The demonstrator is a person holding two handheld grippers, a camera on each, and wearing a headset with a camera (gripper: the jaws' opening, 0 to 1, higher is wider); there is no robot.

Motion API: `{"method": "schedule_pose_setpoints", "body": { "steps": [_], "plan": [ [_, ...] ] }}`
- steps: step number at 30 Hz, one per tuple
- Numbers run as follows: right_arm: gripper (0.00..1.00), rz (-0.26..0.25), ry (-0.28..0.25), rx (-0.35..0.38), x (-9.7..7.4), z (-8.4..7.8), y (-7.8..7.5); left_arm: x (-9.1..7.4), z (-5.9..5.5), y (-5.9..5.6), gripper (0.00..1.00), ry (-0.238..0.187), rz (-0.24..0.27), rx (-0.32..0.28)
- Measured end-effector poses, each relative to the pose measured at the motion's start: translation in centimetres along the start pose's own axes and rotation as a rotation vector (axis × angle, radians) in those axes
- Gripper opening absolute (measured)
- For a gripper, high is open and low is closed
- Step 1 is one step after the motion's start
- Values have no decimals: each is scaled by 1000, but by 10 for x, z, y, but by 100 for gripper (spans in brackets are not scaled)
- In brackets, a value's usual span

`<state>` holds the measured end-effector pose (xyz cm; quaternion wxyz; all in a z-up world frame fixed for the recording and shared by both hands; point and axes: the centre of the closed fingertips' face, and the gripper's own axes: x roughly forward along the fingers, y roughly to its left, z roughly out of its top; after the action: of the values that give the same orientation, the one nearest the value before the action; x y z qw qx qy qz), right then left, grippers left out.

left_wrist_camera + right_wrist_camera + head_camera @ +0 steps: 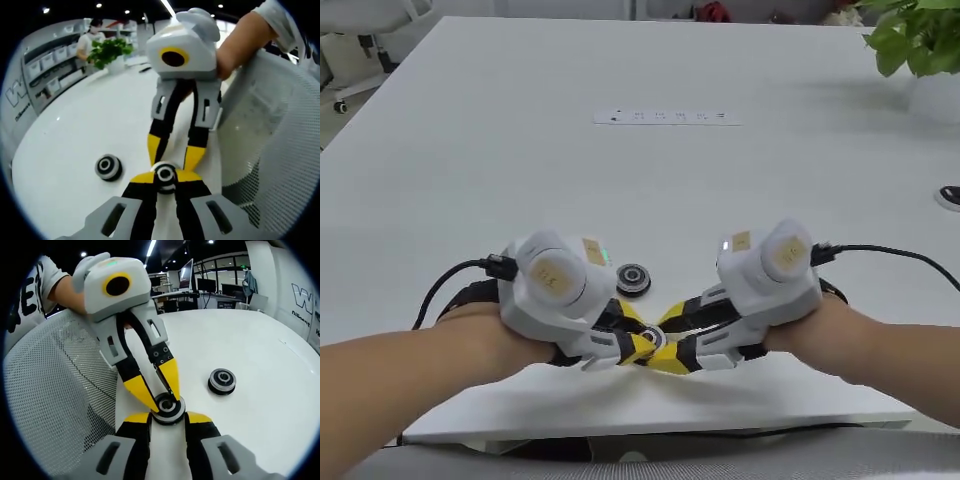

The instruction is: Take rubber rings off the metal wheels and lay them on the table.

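L tongs (165, 177) + R tongs (168, 417) both clamped on one wheel (168, 408); 2nd wheel (633, 280) nearby on table (520, 130).

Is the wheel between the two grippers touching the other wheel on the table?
Apart. The right gripper view shows bare table between the held wheel and the other wheel; the left gripper view shows the same gap.

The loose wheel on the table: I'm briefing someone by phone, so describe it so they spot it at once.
On the white table, look at the near edge, where the left tongs and right tongs meet tip to tip. Just beyond them lies the loose wheel, a black ring around a metal hub. Unlike the matching clamped wheel between the tongs, it lies free, touched by nothing.
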<state>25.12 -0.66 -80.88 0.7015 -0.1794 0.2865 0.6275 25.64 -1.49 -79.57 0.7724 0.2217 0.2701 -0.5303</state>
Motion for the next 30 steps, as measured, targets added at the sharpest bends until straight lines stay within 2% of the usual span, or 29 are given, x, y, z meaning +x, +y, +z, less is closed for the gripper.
{"method": "schedule_pose_setpoints", "body": {
  "steps": [6,28,30],
  "plan": [
    [16,2,16,-6,-6,-4,-1,0,0,0,13,1,1,-1],
    [7,10,27,47,-7,-9,-1,1,0,0,13,2,3,-3],
    [1,-9,30,48,-8,-10,-5,1,0,0,13,3,3,-3]
  ]
}}
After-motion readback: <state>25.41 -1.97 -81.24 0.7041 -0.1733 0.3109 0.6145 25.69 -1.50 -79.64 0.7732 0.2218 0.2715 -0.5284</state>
